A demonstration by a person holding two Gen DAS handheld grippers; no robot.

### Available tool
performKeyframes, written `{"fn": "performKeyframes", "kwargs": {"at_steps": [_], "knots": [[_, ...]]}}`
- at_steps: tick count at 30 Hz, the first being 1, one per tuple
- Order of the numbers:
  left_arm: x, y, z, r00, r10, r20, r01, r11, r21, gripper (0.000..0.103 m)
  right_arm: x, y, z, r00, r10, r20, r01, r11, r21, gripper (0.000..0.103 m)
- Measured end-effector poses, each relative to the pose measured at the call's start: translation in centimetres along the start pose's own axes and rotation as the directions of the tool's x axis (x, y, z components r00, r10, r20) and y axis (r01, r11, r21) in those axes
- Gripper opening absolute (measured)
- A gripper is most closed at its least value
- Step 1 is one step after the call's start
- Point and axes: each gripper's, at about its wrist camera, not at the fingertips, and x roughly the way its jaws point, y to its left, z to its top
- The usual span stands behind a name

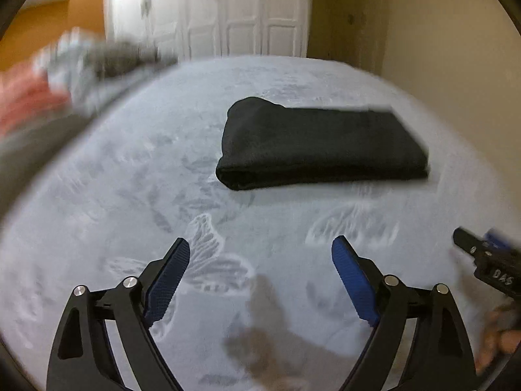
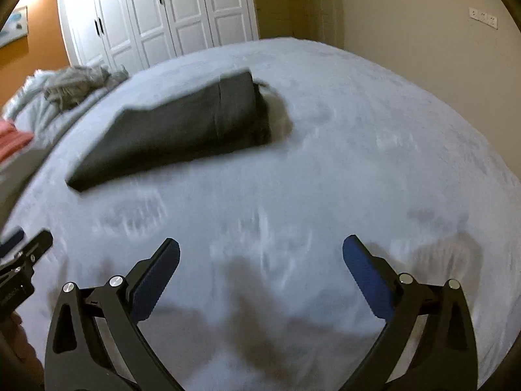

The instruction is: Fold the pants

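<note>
The black pants [image 1: 320,145] lie folded into a flat rectangle on the pale grey bed cover [image 1: 136,169]. In the right wrist view the pants [image 2: 182,127] lie ahead and to the left. My left gripper [image 1: 260,247] is open and empty, well short of the pants, above the cover. My right gripper [image 2: 260,247] is open and empty, also apart from the pants. The right gripper shows at the right edge of the left wrist view [image 1: 485,254]. The left gripper shows at the left edge of the right wrist view [image 2: 22,247].
A heap of grey and red clothes [image 2: 65,88] lies at the bed's far left. White wardrobe doors [image 2: 162,16] stand behind the bed. A beige wall [image 2: 423,32] is on the right. The bed cover [image 2: 358,130] spreads around the pants.
</note>
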Motion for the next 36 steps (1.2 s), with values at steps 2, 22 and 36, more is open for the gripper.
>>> {"fn": "performKeyframes", "kwargs": {"at_steps": [2,22,36], "knots": [[1.4,3.0,2.6,0.986,-0.155,-0.063,0.14,0.971,-0.191,0.086,0.5,-0.8,3.6,0.997,0.074,-0.034,-0.073,0.997,0.032,0.098],[13.9,6.4,7.9,0.952,-0.224,-0.209,0.164,0.949,-0.27,0.027,12.4,-1.6,9.4,0.953,0.163,-0.257,-0.184,0.981,-0.06,0.056],[-3.1,0.1,-0.4,0.994,0.068,0.086,-0.066,0.997,-0.034,0.091,-3.3,1.3,1.0,0.99,-0.042,0.134,0.055,0.994,-0.096,0.098]]}}
